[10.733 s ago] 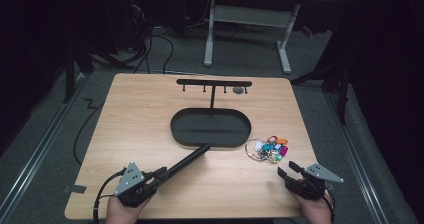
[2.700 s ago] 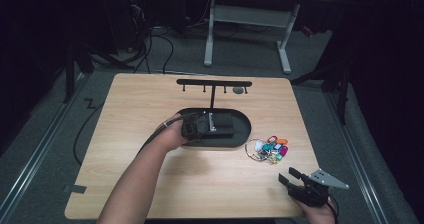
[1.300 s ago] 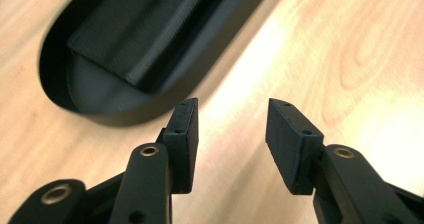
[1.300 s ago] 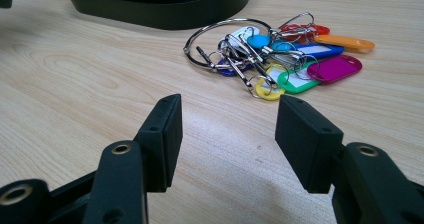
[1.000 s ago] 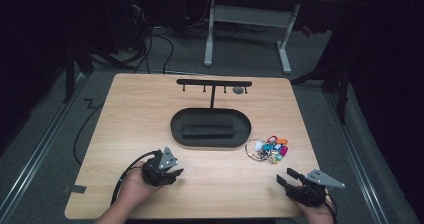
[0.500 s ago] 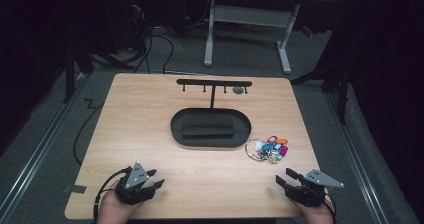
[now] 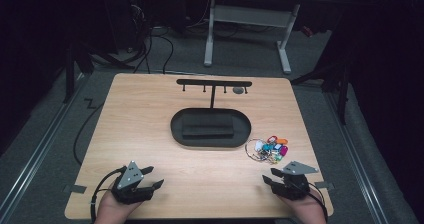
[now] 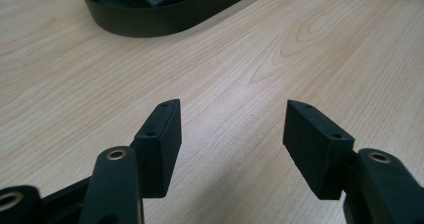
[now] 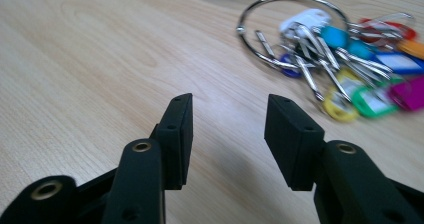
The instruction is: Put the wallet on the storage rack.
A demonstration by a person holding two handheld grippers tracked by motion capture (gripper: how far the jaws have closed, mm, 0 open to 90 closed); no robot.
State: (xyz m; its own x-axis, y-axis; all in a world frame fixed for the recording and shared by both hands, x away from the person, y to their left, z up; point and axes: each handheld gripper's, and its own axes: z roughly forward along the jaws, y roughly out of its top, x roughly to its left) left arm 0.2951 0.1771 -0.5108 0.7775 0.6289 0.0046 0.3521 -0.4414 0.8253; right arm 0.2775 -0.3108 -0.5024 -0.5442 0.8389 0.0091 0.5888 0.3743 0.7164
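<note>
Your left gripper (image 8: 231,126) has its jaws spread wide with nothing between them, hovering just over the bare wooden worktop (image 8: 280,49) near its front left edge. Your right gripper (image 9: 227,129) likewise has its jaws apart and empty, low over the worktop at the front right. Just ahead of the right jaws lies a key ring (image 9: 292,29) carrying metal keys and coloured plastic tags (image 9: 372,59), flat on the wood. Beyond both grippers, in the middle of the worktop, sits a black oval tray (image 7: 177,129) with a dark rectangular block (image 7: 207,126) lying inside it. Behind the tray stands a black T-shaped rack (image 7: 214,83) with small pegs under its bar.
</note>
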